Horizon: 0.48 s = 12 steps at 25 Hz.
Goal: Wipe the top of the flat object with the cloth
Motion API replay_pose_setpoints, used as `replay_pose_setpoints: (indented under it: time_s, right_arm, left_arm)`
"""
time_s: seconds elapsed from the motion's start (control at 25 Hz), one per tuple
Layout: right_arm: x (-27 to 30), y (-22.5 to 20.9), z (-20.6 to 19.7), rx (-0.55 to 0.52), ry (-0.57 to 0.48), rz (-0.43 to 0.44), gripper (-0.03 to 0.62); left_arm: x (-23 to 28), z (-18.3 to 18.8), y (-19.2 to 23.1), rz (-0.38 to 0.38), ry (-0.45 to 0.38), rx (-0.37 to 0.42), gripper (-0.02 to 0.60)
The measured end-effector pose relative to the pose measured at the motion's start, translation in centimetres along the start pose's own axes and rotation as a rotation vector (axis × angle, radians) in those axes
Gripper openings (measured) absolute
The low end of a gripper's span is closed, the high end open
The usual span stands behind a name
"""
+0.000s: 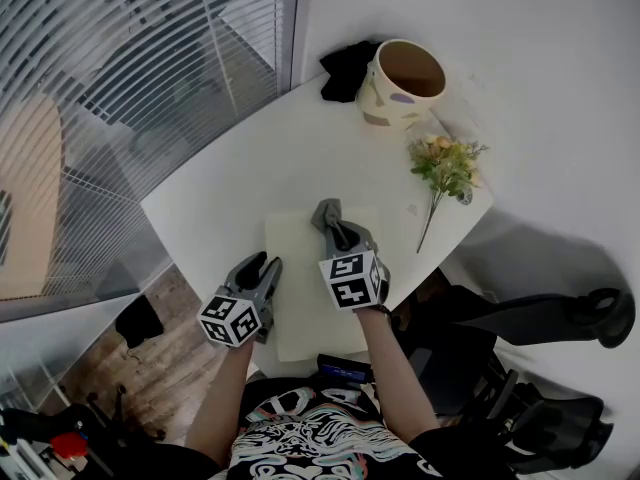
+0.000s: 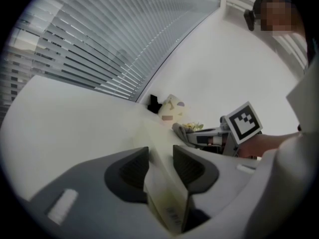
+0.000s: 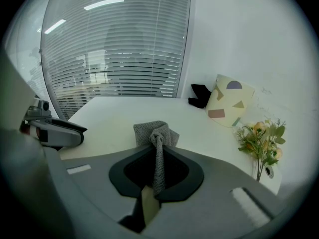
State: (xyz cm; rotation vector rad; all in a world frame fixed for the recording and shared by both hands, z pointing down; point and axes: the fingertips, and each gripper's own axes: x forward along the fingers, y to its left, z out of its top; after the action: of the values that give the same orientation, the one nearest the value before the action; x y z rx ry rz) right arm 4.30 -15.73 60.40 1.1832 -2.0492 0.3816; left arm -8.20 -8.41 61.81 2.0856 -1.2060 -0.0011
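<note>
The left gripper point(image 2: 160, 157) had its fingers clamped on the flat board's point(image 1: 305, 328) left edge near the bench's point(image 1: 230, 198) front edge, while the right gripper point(image 3: 157, 151), pinching the grey cloth point(image 3: 153, 130), should press flat and sweep overlapping strokes.

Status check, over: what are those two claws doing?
Left gripper clamps cream board edge. Right gripper shut on grey cloth, over the board. Patterned pot and flowers stand clear.
</note>
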Motion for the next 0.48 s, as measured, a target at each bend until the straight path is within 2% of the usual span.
replay_pose_setpoints:
  time_s: [0.48]
  right_arm:
    - [0.4, 1.5, 0.6, -0.018, 0.006, 0.034, 0.017]
  left_arm:
    - [0.0, 0.1, 0.0, -0.002, -0.003, 0.004, 0.176]
